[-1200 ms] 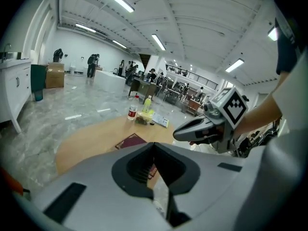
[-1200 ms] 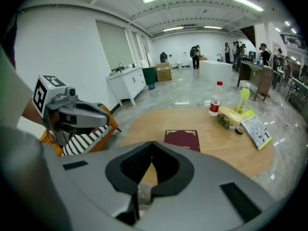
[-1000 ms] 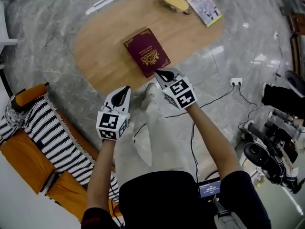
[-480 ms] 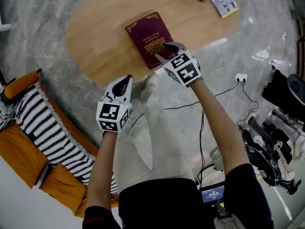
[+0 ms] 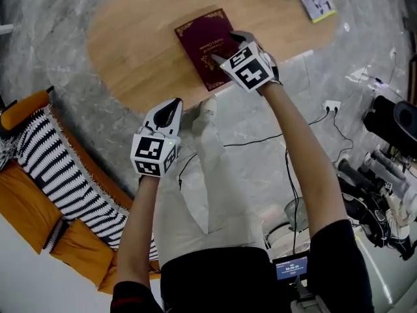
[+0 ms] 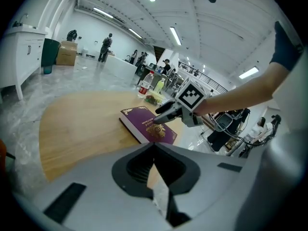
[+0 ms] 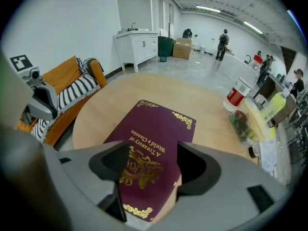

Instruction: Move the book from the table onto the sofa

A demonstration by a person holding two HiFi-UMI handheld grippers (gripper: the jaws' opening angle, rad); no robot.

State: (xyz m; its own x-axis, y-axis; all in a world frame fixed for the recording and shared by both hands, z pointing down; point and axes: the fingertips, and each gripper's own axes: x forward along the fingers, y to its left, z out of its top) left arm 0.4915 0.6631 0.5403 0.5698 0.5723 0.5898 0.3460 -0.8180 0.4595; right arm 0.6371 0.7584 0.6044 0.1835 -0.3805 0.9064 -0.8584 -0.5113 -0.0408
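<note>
At near edge of desk (image 5: pixel 130 51), straddling book (image 5: pixel 199 38) untouched with right gripper (image 5: pixel 226 47) just opened wide; left gripper (image 5: pixel 171 106) shut, empty. Could pinch cover alone, flopping pages open.

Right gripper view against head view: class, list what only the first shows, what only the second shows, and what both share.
Only the right gripper view: people far across the room, a red-labelled bottle on the table, and how the right gripper's jaws, just opened, stand either side of the book. Only the head view: the person's forearms and a white socket strip on the floor. Both: the maroon book flat on the wooden table, the left gripper, and the orange sofa with its striped blanket.
</note>
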